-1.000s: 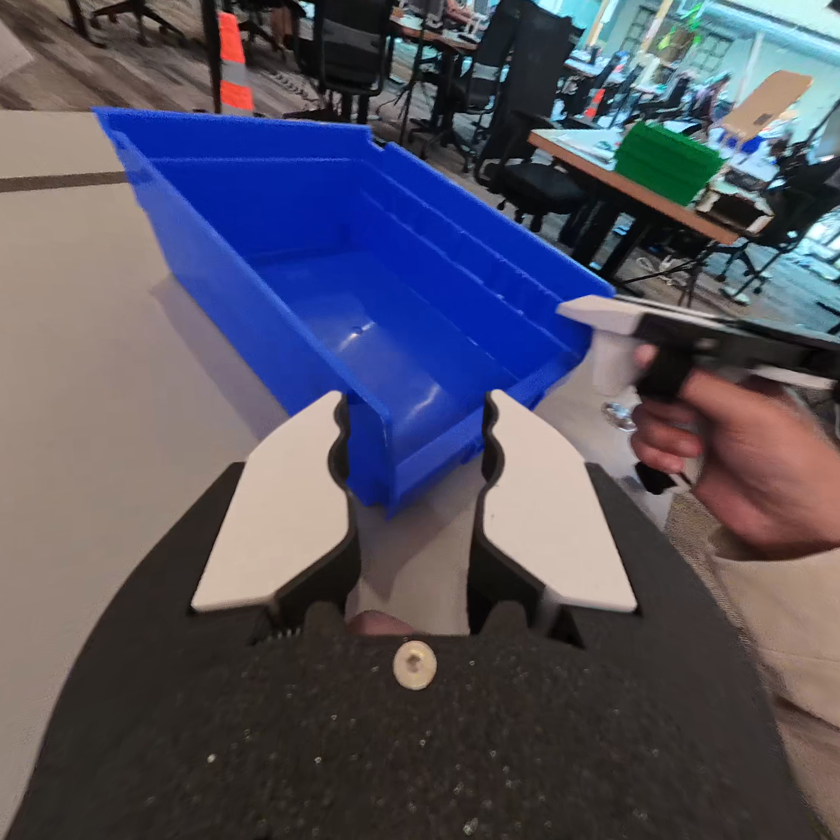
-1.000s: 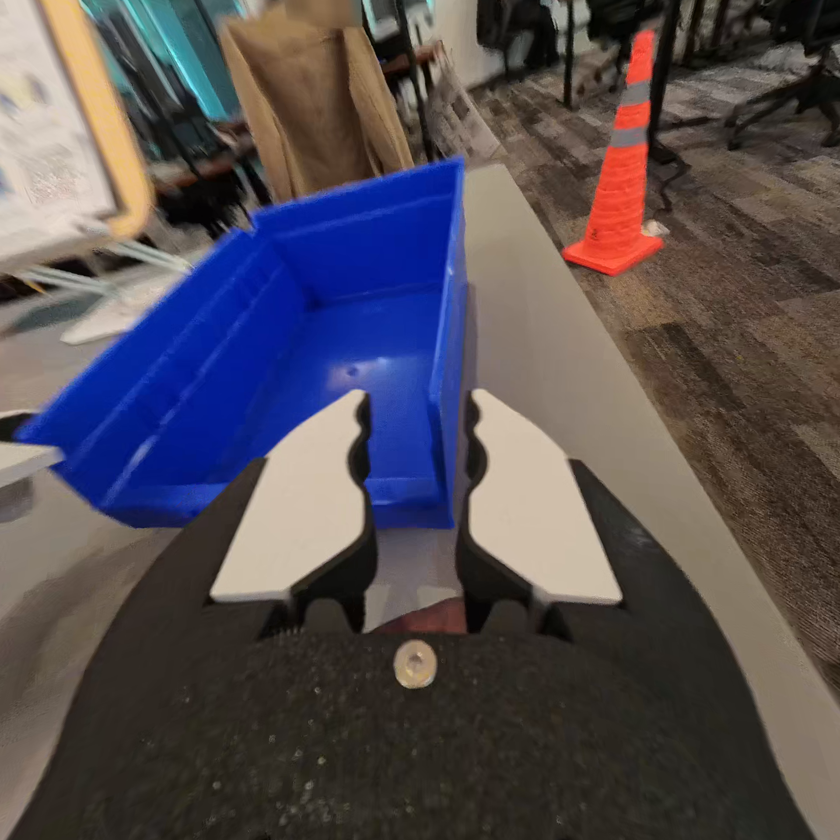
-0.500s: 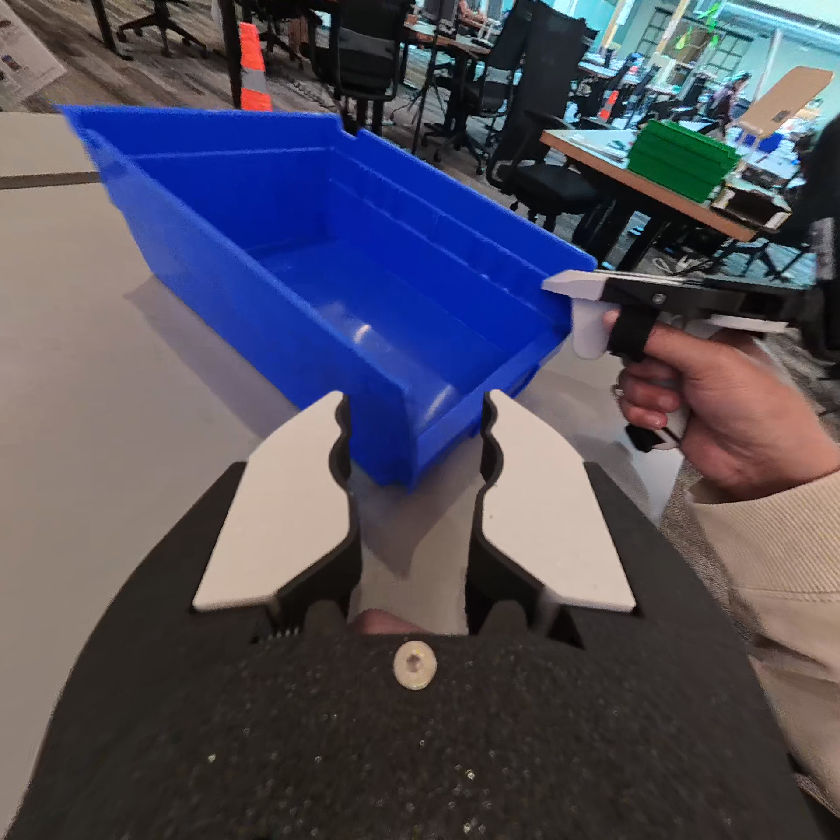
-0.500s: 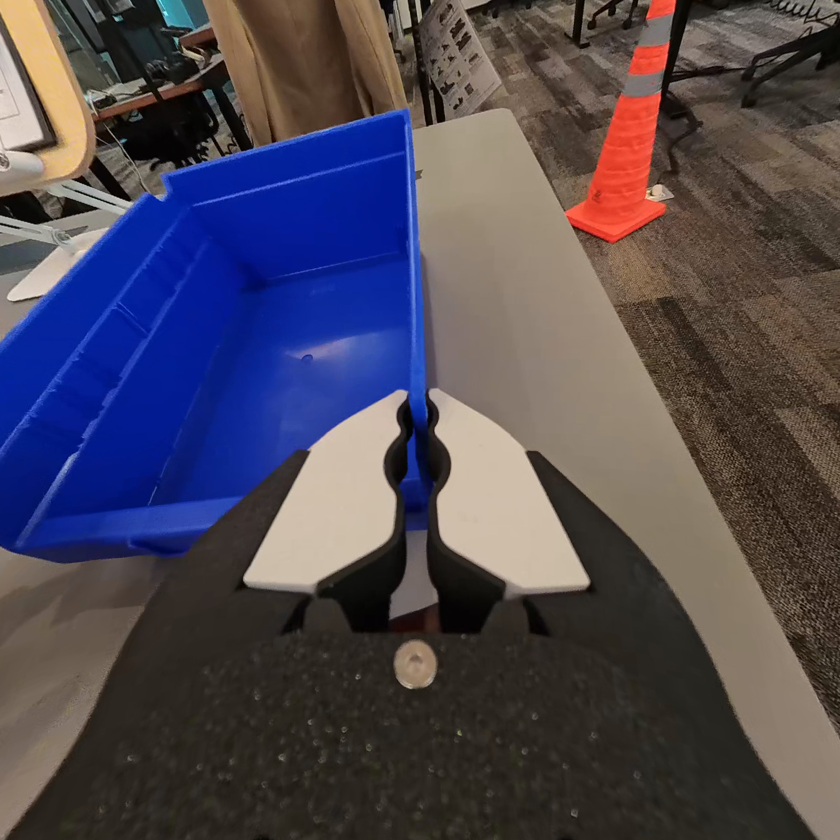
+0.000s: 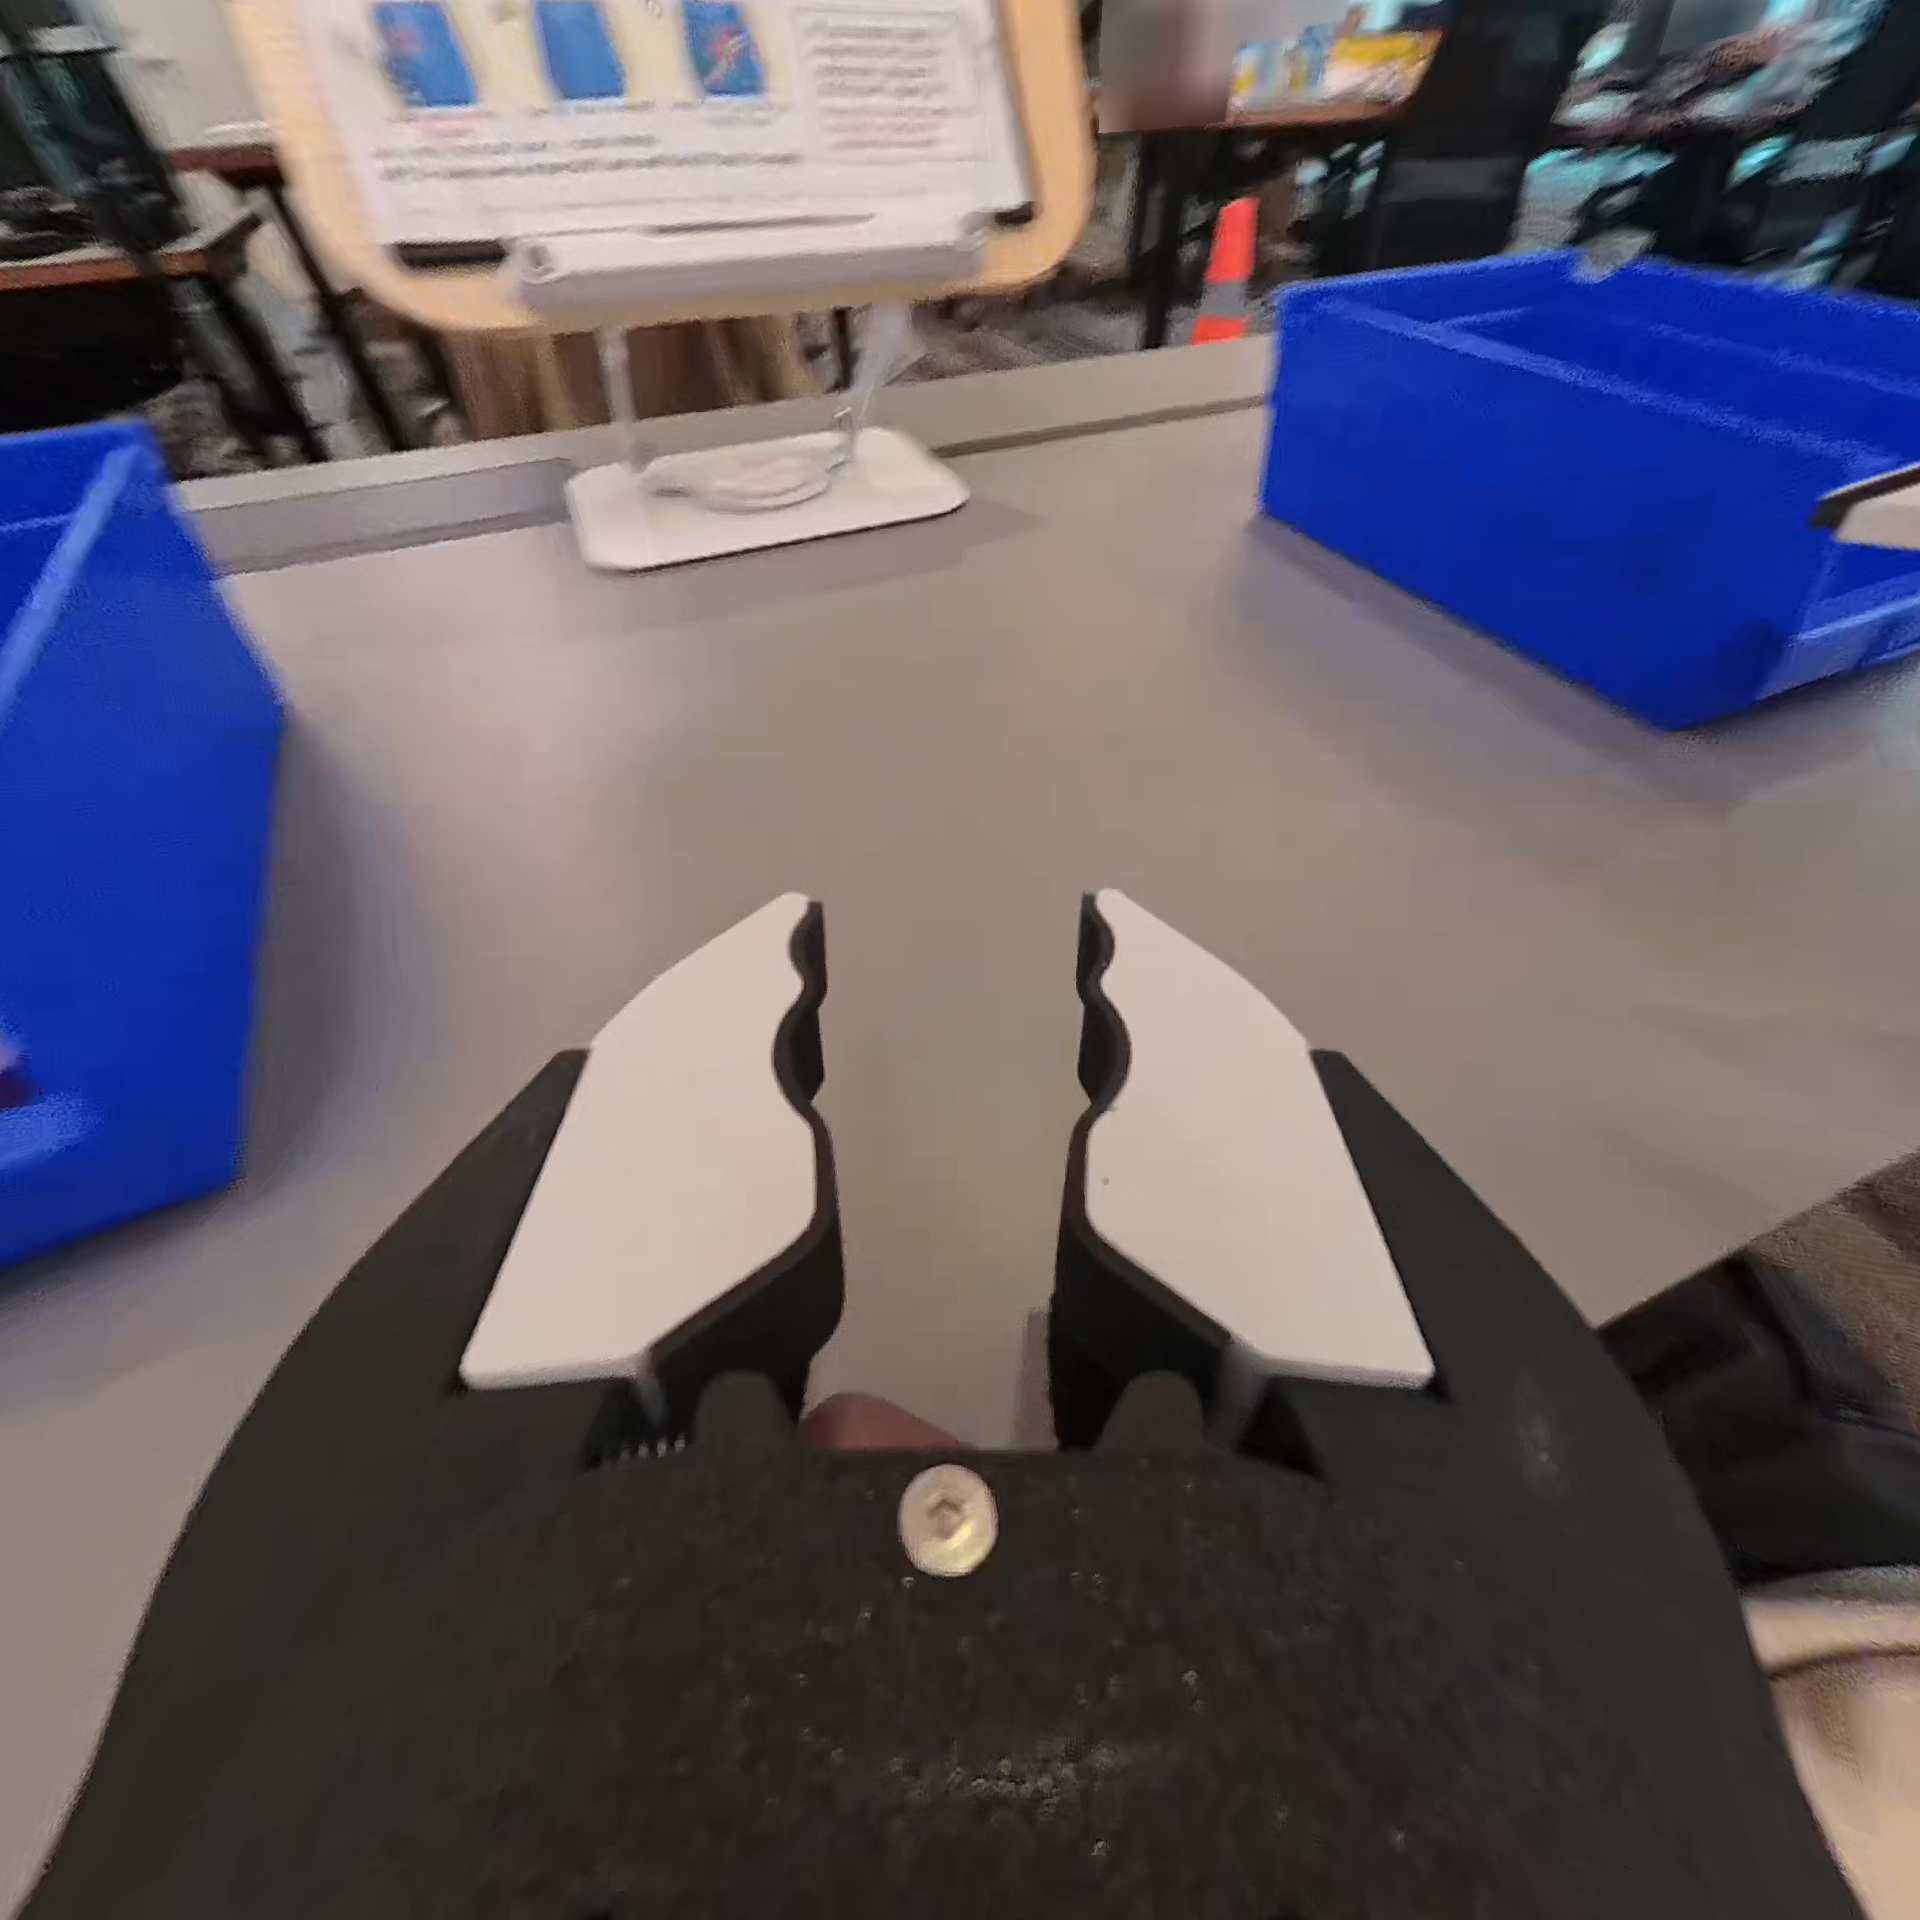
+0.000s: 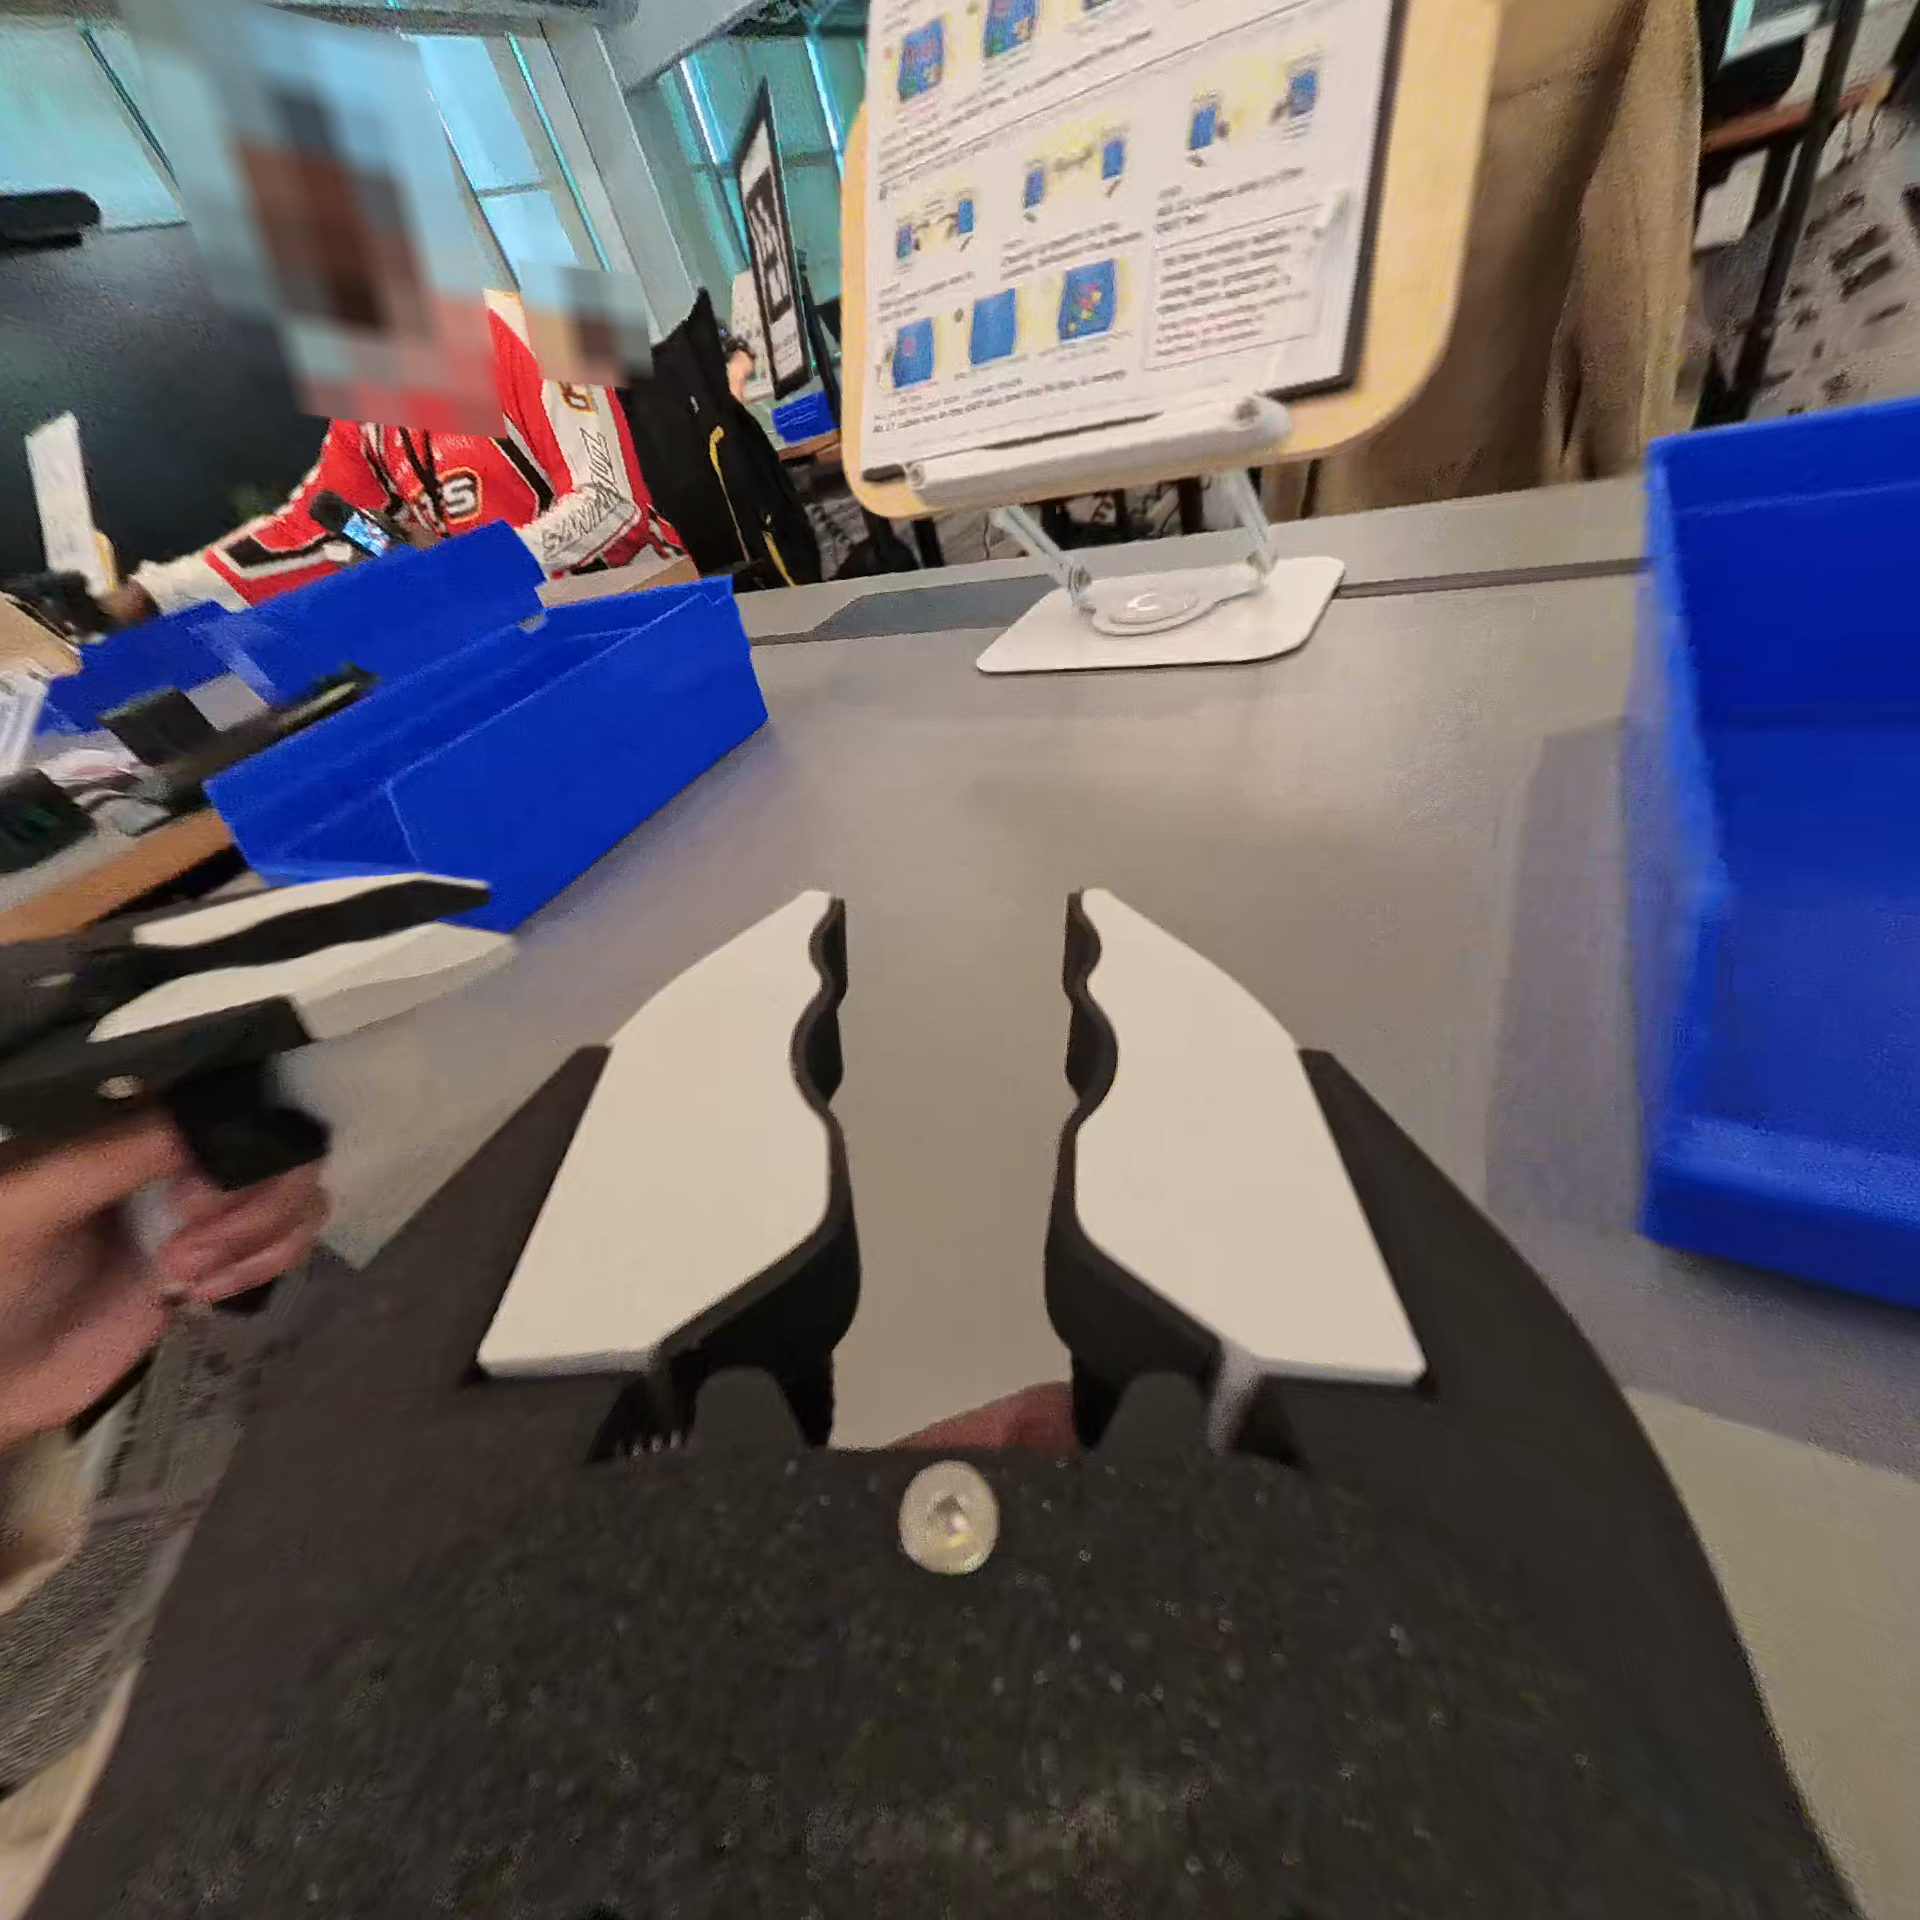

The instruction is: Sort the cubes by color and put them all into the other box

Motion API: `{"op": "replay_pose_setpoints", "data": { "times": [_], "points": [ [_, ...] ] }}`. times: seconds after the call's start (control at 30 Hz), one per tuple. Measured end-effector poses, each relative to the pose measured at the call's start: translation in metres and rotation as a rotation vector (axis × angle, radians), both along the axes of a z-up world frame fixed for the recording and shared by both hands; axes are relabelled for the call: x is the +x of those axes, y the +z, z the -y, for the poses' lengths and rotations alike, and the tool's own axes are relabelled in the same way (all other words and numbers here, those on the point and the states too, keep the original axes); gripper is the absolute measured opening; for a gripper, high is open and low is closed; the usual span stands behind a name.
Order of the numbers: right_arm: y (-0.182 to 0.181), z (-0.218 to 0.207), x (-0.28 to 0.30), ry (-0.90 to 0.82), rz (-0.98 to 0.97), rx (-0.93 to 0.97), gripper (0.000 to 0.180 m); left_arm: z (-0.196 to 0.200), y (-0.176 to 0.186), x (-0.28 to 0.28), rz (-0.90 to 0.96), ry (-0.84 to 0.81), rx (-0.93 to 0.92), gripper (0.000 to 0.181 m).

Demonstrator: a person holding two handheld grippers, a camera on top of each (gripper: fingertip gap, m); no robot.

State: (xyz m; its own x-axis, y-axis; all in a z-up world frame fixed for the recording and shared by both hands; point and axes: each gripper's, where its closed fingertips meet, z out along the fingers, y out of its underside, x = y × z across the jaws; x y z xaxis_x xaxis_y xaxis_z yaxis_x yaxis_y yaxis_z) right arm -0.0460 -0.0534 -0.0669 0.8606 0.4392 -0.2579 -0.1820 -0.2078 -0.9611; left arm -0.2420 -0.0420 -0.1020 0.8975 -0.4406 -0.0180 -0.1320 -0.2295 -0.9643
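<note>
Two blue boxes stand on the grey table (image 5: pixel 1039 727). In the left wrist view one blue box (image 5: pixel 114 831) is at the left edge and the other blue box (image 5: pixel 1558 488) at the right. My left gripper (image 5: pixel 945 904) is open and empty over bare table between them. In the right wrist view my right gripper (image 6: pixel 951 899) is open and empty, with the right box (image 6: pixel 1787 831) beside it and the left box (image 6: pixel 499 748) farther off. The left gripper (image 6: pixel 312 956) shows at the left there, held by a hand. No cubes are clearly visible.
A white stand (image 5: pixel 764 499) with an instruction sheet stands at the back middle of the table, also in the right wrist view (image 6: pixel 1164 613). The tip of the right gripper (image 5: pixel 1870 514) shows at the right edge. An orange cone (image 5: pixel 1226 270) and people are behind the table.
My right gripper was shut on the right box's wall half a second ago; it has let go and opened. Both grippers have swung away from that box toward the table's middle.
</note>
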Motion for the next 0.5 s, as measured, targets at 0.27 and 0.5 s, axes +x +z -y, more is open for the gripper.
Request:
{"op": "replay_pose_setpoints", "data": {
  "times": [0.27, 0.5],
  "points": [
    [-0.043, 0.007, -0.031, -0.057, 0.224, 0.012, 0.047, 0.020, -0.016, -0.068, 0.162, 0.061, -0.114, 0.054],
    [-0.061, 0.016, 0.004, -0.089, 0.176, -0.031, 0.045, 0.010, -0.007, -0.076, 0.148, 0.052, -0.115, 0.056]
  ]
}}
